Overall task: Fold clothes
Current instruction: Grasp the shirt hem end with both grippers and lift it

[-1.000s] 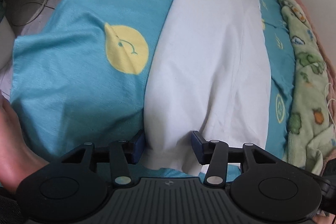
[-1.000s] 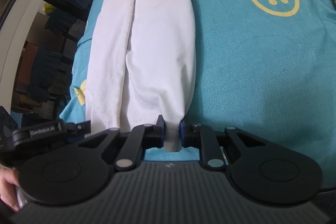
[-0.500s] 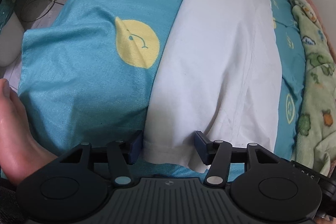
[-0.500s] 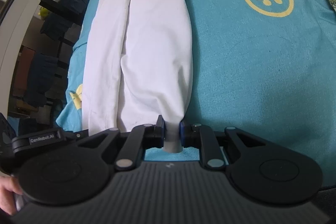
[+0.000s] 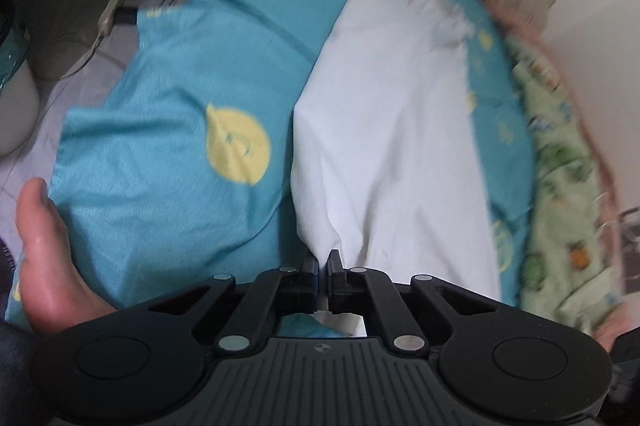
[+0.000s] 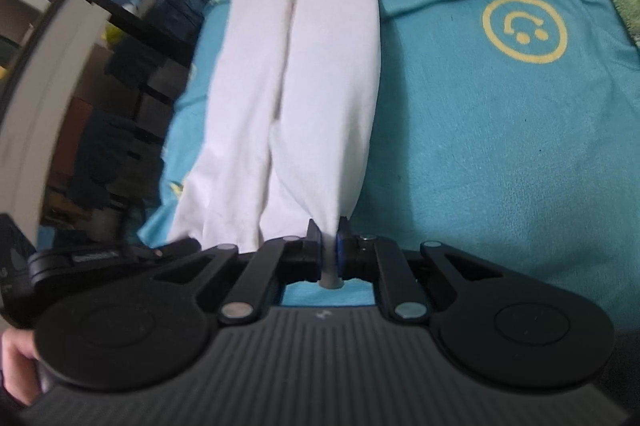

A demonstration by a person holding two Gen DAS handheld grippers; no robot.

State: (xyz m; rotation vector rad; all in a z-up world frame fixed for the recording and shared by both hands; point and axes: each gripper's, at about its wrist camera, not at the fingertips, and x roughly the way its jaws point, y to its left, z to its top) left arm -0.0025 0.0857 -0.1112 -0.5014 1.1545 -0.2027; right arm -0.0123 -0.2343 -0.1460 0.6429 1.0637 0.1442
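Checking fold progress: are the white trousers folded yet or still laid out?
Laid out lengthwise: the white trousers stretch along the bed, no fold across them, both grippers pinching the near hem.

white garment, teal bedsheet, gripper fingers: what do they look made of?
White garment: thin matte woven cloth, likely cotton; it creases softly and bunches where the right gripper pinches it. Teal bedsheet: fine-weave printed fabric with a slight sheen, fibre unclear. Gripper fingers: rigid matte black plastic, seemingly, with metal-looking pivot pins.
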